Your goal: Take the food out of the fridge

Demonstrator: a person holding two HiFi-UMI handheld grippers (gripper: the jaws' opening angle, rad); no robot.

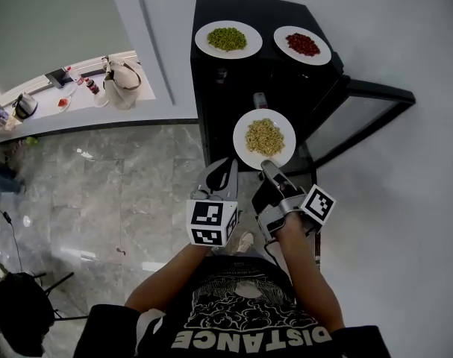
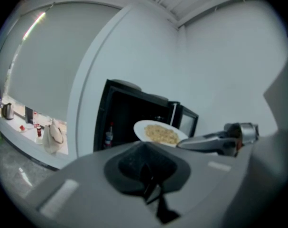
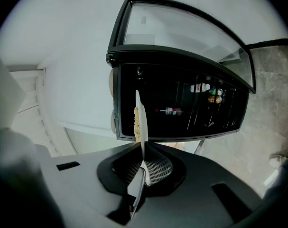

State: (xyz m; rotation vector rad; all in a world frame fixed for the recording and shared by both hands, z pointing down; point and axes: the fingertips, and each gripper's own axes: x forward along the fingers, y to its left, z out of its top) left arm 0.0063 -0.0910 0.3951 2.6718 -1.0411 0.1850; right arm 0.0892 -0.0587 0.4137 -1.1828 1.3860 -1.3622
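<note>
Tongs [image 3: 143,156] (right) tight on plate [image 1: 240,139] rim

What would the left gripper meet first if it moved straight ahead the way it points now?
Most likely the noodle plate, held by the right gripper just ahead and slightly rightward. Past it stands the open fridge. Depth is hard to judge.

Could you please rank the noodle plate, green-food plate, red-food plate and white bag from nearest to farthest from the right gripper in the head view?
1. noodle plate: clamped in the right gripper, just ahead of it.
2. green-food plate and red-food plate: side by side on top of the fridge, too close to call.
3. white bag: on the ledge, far left.
</note>
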